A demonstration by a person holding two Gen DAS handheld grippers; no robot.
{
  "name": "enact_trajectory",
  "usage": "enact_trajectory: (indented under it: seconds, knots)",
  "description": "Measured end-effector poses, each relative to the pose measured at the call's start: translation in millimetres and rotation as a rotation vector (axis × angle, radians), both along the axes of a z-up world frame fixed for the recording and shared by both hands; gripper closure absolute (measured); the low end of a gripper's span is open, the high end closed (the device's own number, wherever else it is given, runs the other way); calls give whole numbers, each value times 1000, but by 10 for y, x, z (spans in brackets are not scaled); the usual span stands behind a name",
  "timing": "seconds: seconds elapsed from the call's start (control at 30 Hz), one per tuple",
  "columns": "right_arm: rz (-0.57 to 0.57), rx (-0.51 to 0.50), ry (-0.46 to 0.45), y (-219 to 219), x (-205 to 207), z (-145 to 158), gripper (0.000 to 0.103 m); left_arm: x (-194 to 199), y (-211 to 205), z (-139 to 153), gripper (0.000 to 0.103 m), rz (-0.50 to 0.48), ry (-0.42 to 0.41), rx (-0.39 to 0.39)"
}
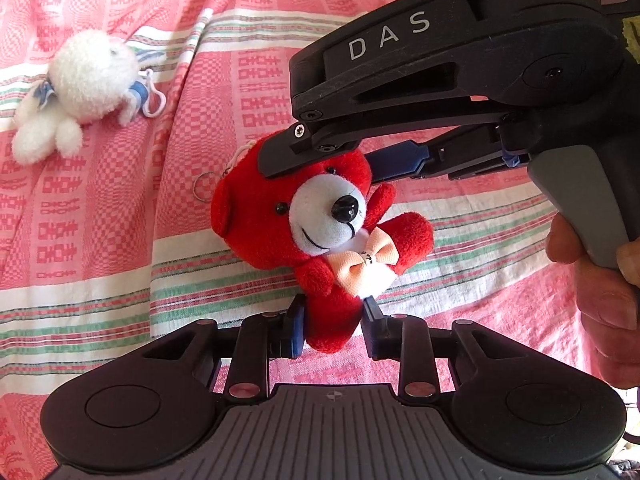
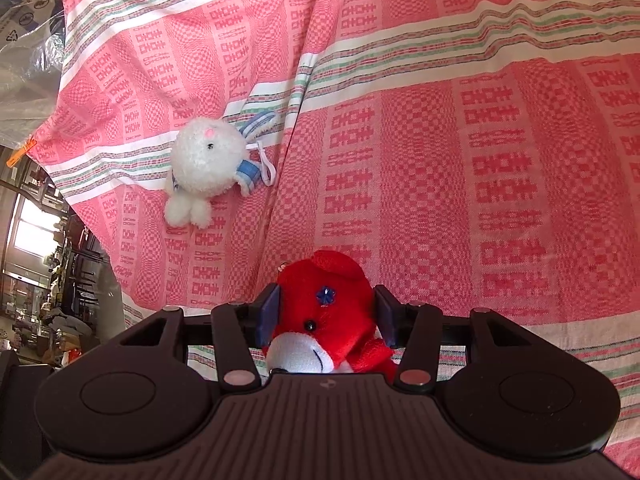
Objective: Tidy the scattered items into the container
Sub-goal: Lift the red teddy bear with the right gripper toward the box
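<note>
A red plush bear (image 1: 256, 220) with a white muzzle and peach bow tie is held between both grippers above the pink patterned cloth (image 1: 120, 260). My left gripper (image 1: 334, 320) is shut on its lower body, blue pads pressing both sides. My right gripper (image 1: 324, 168) comes in from the upper right and is shut on the bear's head (image 2: 328, 312), seen in the right wrist view (image 2: 326, 312) with a pad against each side. A white plush bunny (image 1: 92, 76) with blue striped ears lies on the cloth to the upper left (image 2: 208, 160). No container is in view.
The cloth (image 2: 480, 160) is creased, with a long fold running past the bunny. Its left edge (image 2: 80, 200) drops off, clipped with orange pegs (image 2: 22, 152). Clear plastic bags (image 2: 28, 40) and a cluttered room lie beyond. A hand (image 1: 600, 300) holds the right gripper's handle.
</note>
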State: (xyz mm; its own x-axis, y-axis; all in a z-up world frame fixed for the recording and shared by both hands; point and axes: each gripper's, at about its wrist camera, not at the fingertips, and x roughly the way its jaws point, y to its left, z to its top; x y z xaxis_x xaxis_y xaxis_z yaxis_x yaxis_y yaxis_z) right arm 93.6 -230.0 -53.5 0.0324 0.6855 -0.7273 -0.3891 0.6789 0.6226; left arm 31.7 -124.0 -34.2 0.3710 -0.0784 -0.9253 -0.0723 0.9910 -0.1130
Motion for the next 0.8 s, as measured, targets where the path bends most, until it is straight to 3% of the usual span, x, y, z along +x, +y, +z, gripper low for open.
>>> enact_trajectory:
  seconds: [0.17,0.4,0.8]
  knots:
    - [-38,-7,-36,-121,-95,110,49,1,-47,18,78,-53,-6,9]
    - [-114,-17,-89,-322,-314,354,49,-209,-227,220,80,-157,-86,9]
    - [-251,-77,-234,-832,-776,904,50,-350,-602,545,80,-320,-194,-94]
